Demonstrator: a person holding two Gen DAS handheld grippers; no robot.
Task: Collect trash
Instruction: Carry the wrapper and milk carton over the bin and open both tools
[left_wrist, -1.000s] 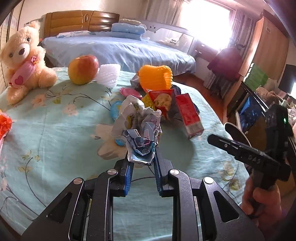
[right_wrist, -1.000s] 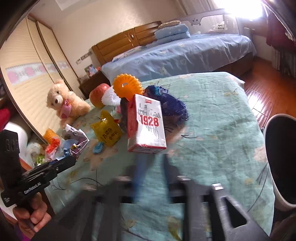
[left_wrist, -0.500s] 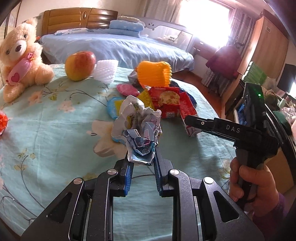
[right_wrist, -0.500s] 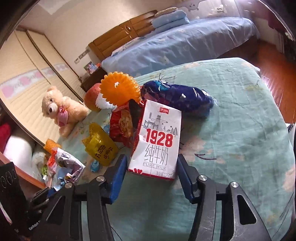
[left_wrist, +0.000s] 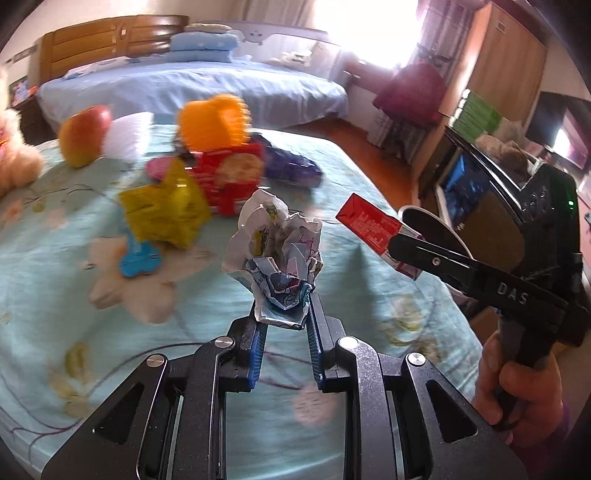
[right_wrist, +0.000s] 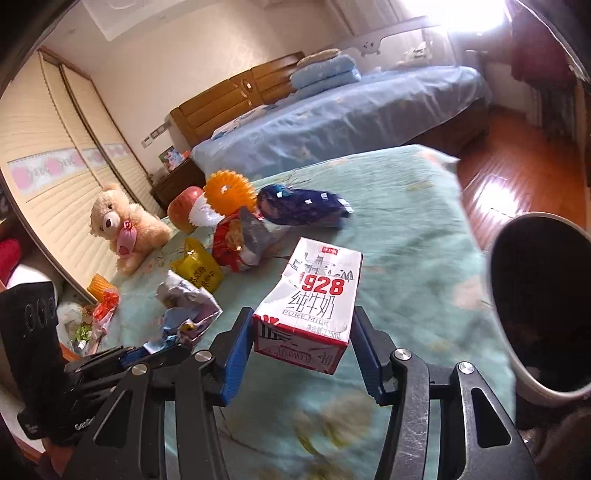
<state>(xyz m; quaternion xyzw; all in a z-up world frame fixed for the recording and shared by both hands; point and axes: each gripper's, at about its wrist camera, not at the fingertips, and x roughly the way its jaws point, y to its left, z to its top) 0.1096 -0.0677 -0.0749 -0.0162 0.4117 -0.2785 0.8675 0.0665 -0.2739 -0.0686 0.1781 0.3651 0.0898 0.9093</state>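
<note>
Two hand-held grippers work over a table covered in a pale green floral cloth (left_wrist: 92, 332), in a bedroom.

The left gripper (left_wrist: 283, 325) has its two blue-padded jaws drawn close together, pinching the lower end of a crumpled ball of white printed paper (left_wrist: 275, 254). The ball stands up above the jaw tips, clear of the cloth.

The right gripper (right_wrist: 301, 354) has its blue-padded jaws partly closed around a small red-and-white milk carton printed "1928 PURE MILK" (right_wrist: 310, 301). Each jaw presses a side of the carton's near end; the carton is dented, tilted and raised off the cloth.

Ahead of the right jaws and to their left, trash lies on the cloth: a yellow plastic packet (right_wrist: 197, 269), a red snack bag (right_wrist: 231, 240) and a dark blue foil wrapper (right_wrist: 301, 206). Beyond these lie an orange ridged foam net (right_wrist: 229, 192), a red-yellow apple (right_wrist: 183, 212) and a beige teddy bear (right_wrist: 120, 225).

Just right of the right jaws stands a dark bin with a pale rim (right_wrist: 543, 306), its open mouth near the carton.

Beyond the table is a bed with blue covers (right_wrist: 351, 125).
</note>
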